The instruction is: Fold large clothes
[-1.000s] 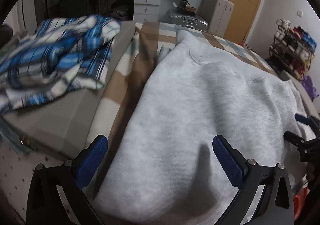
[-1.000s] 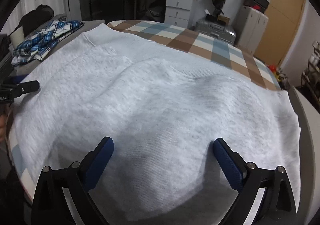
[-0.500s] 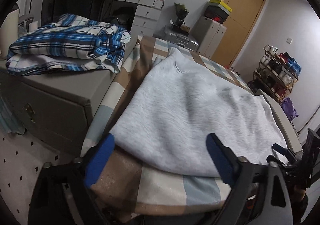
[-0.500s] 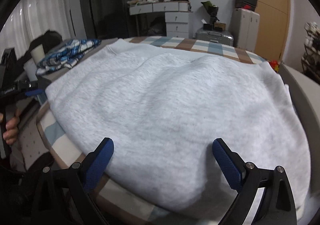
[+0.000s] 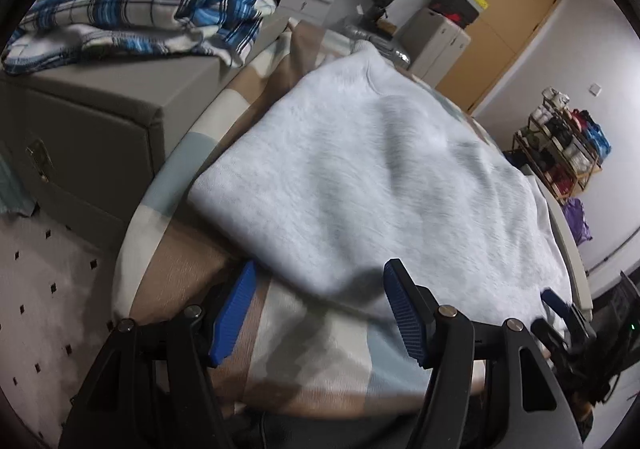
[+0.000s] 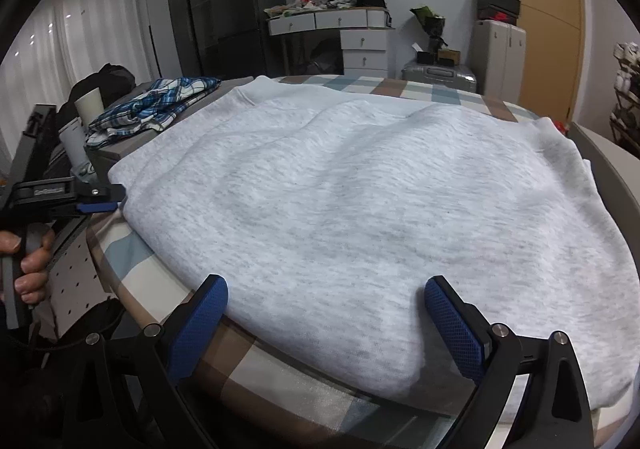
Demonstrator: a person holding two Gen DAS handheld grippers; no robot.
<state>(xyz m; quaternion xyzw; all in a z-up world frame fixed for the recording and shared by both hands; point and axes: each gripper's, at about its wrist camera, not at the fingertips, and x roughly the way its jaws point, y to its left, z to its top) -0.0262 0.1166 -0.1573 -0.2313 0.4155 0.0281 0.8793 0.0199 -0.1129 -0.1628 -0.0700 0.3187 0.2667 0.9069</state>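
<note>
Closing left hand-held gripper [image 5: 316,309] straddles sweatshirt [image 5: 380,177] hem; checked cover [image 5: 312,361] beneath.

Left tongs [image 5: 316,313] angled downward, jaws closing on nothing, right tongs [image 6: 328,329] wide apart, angled downward

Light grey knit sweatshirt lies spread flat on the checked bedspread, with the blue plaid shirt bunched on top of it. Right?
Not quite. The light grey knit sweatshirt is spread on the checked bedspread, but the blue plaid shirt is not on it: it lies bunched on the grey box-shaped cabinet beside the bed. The left wrist view shows this clearly.
</note>
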